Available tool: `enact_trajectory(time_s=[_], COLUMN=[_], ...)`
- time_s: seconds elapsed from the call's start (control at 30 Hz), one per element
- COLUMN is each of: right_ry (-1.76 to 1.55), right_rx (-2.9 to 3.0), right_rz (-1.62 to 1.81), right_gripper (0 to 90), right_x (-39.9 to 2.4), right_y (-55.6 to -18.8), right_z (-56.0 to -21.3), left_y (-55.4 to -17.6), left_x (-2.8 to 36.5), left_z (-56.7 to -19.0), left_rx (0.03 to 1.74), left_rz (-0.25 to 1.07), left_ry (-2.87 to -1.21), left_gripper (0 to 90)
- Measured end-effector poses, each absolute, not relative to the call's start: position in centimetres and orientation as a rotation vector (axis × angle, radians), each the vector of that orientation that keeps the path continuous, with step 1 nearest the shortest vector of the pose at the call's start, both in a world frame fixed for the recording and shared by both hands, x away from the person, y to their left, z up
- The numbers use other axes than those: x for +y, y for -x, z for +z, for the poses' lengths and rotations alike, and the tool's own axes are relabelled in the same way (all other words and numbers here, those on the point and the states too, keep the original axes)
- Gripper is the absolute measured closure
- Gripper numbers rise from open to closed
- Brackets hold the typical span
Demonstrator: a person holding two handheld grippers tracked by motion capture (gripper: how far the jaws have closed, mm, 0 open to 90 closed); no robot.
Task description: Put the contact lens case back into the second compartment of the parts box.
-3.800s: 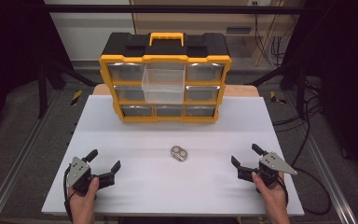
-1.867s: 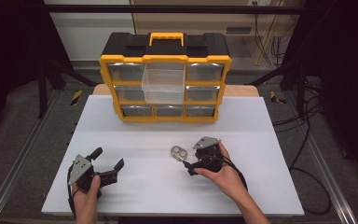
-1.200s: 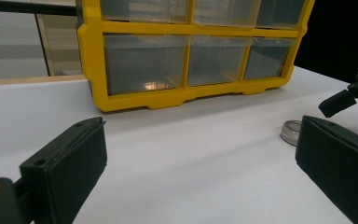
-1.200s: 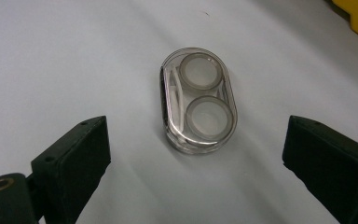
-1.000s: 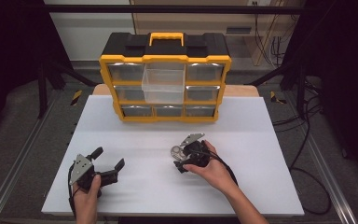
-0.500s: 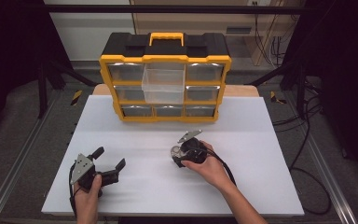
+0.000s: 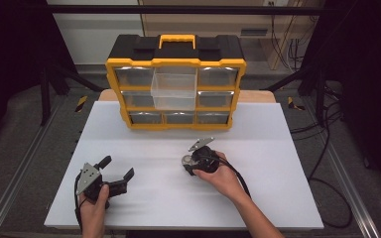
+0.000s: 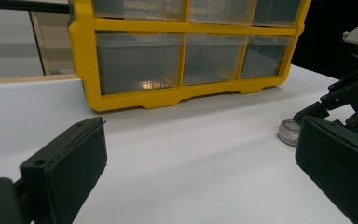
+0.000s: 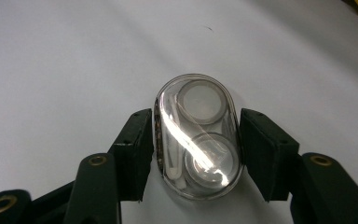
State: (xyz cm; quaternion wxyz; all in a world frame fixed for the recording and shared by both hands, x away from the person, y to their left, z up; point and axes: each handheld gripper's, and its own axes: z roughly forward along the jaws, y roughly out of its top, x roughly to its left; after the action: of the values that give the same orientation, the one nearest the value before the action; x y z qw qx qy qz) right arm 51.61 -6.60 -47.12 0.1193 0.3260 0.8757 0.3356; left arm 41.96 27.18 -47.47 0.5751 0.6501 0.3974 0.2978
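A white table (image 7: pixel 278 148) carried a yellow-and-black drawer organizer (image 7: pixel 176 82) at its far edge; a clear oval case (image 9: pixel 198 135) lay near its middle.

The right hand (image 7: pixel 222 174) reaches to mid-table, its right gripper (image 7: pixel 187 163) pointing down, jaws just closed in and pressing both sides of what lies between them; the left hand (image 7: pixel 93 206) rests near the table's front edge, left gripper (image 7: pixel 117 167) jaws spread wide.

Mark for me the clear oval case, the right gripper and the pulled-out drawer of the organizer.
clear oval case (image 9: pixel 198 140), right gripper view, middle of its clear lid.
right gripper (image 9: pixel 195 154), right gripper view, midway between its fingertips, shut on the case.
pulled-out drawer (image 7: pixel 173 91), high view, its clear front wall.
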Motion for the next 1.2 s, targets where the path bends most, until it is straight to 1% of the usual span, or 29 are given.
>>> enact_trajectory(time_s=[0.47, 0.83, 1.2], right_ry=[-0.925, -0.918, -0.92], right_rx=[2.564, 2.562, 2.533], right_rz=[0.959, 0.972, 1.006], right_gripper=[49.1, 49.2, 49.2], right_x=[-6.3, -6.4, -6.9], right_y=[-51.5, -51.5, -51.4], right_z=[-47.3, -47.2, -46.3], left_y=[-42.1, -42.2, -42.3], left_x=[27.0, 27.1, 27.1], left_z=[-47.6, -47.6, -47.7], left_rx=[0.928, 0.931, 0.934], left_rz=[0.689, 0.685, 0.683], left_ry=[-1.528, -1.526, -1.527], left_gripper=[1.8, 1.8, 1.8])
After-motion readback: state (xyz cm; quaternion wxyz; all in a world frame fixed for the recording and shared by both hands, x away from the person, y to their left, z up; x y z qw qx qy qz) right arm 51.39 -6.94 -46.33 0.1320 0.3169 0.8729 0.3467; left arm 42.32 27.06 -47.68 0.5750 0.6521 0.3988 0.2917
